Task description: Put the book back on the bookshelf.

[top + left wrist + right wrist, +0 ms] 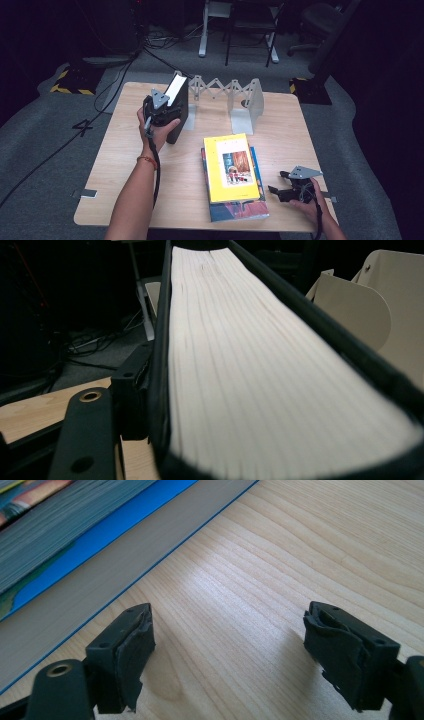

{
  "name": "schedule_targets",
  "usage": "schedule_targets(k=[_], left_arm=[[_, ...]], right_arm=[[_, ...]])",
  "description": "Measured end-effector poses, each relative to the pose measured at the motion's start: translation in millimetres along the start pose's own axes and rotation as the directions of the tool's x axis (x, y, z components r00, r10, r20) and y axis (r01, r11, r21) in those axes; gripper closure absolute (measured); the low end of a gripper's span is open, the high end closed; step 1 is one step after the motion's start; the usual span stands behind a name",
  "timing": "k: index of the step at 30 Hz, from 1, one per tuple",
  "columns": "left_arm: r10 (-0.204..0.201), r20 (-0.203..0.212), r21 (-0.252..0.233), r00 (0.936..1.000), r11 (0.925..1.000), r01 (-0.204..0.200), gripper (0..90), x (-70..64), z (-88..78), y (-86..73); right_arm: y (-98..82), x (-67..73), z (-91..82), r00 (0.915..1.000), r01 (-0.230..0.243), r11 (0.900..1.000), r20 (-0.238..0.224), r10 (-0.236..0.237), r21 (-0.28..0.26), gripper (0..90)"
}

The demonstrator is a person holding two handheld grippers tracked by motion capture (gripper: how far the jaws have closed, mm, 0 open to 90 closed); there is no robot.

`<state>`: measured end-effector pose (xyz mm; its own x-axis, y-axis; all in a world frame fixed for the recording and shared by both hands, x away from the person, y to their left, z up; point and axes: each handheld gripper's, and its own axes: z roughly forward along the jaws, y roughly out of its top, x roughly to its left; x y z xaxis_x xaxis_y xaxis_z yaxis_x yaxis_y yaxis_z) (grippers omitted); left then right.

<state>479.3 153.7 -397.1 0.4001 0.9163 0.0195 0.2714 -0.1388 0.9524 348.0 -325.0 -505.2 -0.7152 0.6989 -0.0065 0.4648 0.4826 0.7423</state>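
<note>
Two grippers work a light wooden table (pixel 125 190), one in each of a person's hands. Nearest the camera in the high view, the right gripper (pixel 278 191) rests low at the table's near right corner, its jaws spread wide with nothing but bare wood between them; the right gripper view shows both black pads (pixel 131 647) apart above the tabletop, pointing toward the edge of the blue book (pixel 120 520). Just beside that gripper, toward the middle of the table, lies one stack of two books: a yellow book (pixel 231 170) flat on top of the blue book, whose cover edge shows along the stack's right side and near end.

Farther back on the left, the left gripper (pixel 167 111) is at one black book (pixel 179 107), which stands upright on the table with its white page block facing up. The left gripper view looks straight along those pages (pixel 260 370), with one black jaw just beside the cover on the left; the other jaw is hidden by the book, so whether the pads press on it cannot be told.

Behind the black book, one pale expanding book rack (pixel 235 97) with two upright end plates stands along the table's far edge, touching or nearly touching the book's back.
</note>
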Motion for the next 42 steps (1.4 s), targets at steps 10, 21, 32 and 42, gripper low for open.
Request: schedule_targets(k=[10,21,32,42], left_arm=[[-0.016,0.02,0.005,0.9997,0.9999,0.016,31.3,4.7,-15.1,-11.6],[-0.008,0.032,0.047,0.9995,0.9989,0.006,32.1,2.9,-20.4,-34.2],[-0.054,0.019,0.089,0.9984,0.9947,0.052,38.8,-2.7,-13.1,-63.3],[-0.068,0.004,0.136,0.9976,0.9884,0.067,46.4,-7.4,-0.4,-80.9]], right_arm=[[0.1,-0.2,0.3,1.0,0.0,1.0,-0.001,0.0,-0.001,20.2],[0.2,-0.3,0.3,1.0,0.001,1.0,0.0,-0.001,0.0,20.1],[0.1,-0.3,0.4,1.0,0.001,1.0,-0.001,-0.001,-0.001,20.2],[0.2,-0.3,0.3,1.0,0.002,1.0,-0.001,-0.002,0.0,20.1]])
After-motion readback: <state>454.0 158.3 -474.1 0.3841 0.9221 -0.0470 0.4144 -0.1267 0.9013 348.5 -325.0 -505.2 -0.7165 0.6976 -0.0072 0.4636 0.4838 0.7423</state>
